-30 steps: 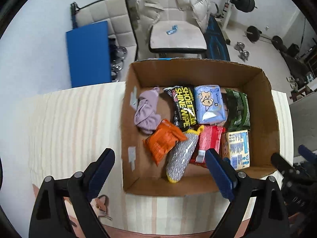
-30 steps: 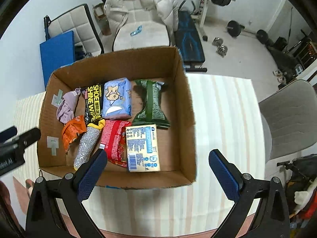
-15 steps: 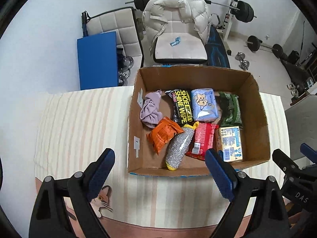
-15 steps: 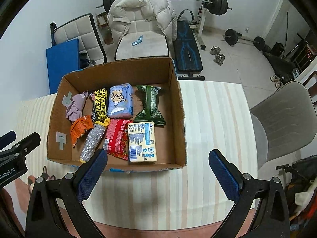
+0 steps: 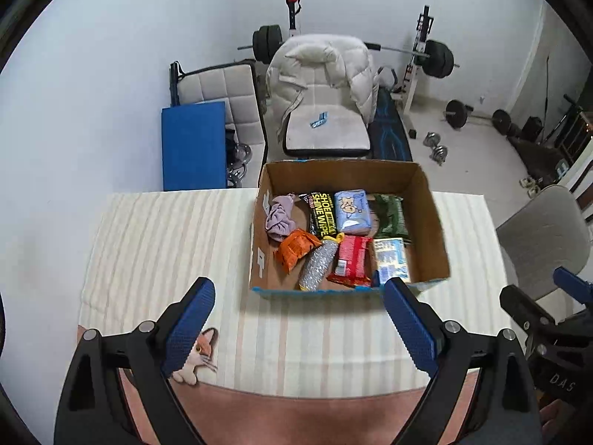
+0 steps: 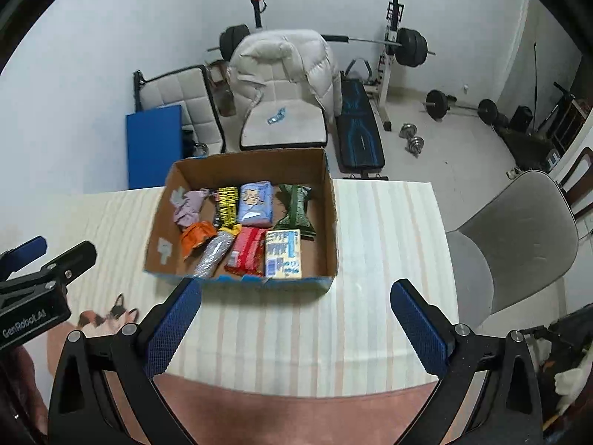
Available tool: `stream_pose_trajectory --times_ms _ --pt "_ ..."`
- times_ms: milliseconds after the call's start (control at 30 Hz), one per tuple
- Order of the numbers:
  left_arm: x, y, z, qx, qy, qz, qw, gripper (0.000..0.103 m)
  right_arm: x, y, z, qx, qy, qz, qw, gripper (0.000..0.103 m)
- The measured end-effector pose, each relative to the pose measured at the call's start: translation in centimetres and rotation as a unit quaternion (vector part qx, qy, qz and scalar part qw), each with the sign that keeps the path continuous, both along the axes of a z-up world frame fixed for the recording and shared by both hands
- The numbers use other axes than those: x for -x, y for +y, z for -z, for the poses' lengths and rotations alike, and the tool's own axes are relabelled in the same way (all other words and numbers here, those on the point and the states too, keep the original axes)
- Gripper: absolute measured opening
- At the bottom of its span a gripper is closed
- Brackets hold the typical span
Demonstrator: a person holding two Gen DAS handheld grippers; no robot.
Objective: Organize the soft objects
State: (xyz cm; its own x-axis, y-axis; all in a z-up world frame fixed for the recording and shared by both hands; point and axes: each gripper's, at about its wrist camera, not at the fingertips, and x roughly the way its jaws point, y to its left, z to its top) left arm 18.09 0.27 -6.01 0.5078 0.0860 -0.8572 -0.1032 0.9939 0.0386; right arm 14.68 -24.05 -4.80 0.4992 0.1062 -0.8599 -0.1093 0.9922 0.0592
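With both the left tongs and right tongs spread wide and empty near the surface's front edge, the soft packets sit crammed in the cardboard box, so a grab could snag a neighbouring packet.

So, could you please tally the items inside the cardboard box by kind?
Lilac crumpled cloth: 1
Silver glittery scrubber: 1
Soft packets, black, pale blue, green, orange, red, cream: 6
Total: 8
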Motion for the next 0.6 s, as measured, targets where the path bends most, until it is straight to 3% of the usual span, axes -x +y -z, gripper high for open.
stream_pose_trajectory --times_ms 200,433,600 --pt "4.1 -0.4 -3.2 -0.008 -0.023 -0.002 0.9997 0.093 5.1 -0.7 -4.1 -0.013 -0.027 -0.003 1.000 0.103" --pt "8.2 -0.8 -5.8 0.024 -0.032 0.007 0.9992 0.093 9.3 -1.3 -8.1 -0.023 -0.053 -0.008 0.998 0.103" --pt "10.1 -1.5 -7.3 0.013 -0.046 0.017 0.9987 0.093 11.9 -1.4 -10.2 -0.022 -0.065 -0.018 0.997 0.103"
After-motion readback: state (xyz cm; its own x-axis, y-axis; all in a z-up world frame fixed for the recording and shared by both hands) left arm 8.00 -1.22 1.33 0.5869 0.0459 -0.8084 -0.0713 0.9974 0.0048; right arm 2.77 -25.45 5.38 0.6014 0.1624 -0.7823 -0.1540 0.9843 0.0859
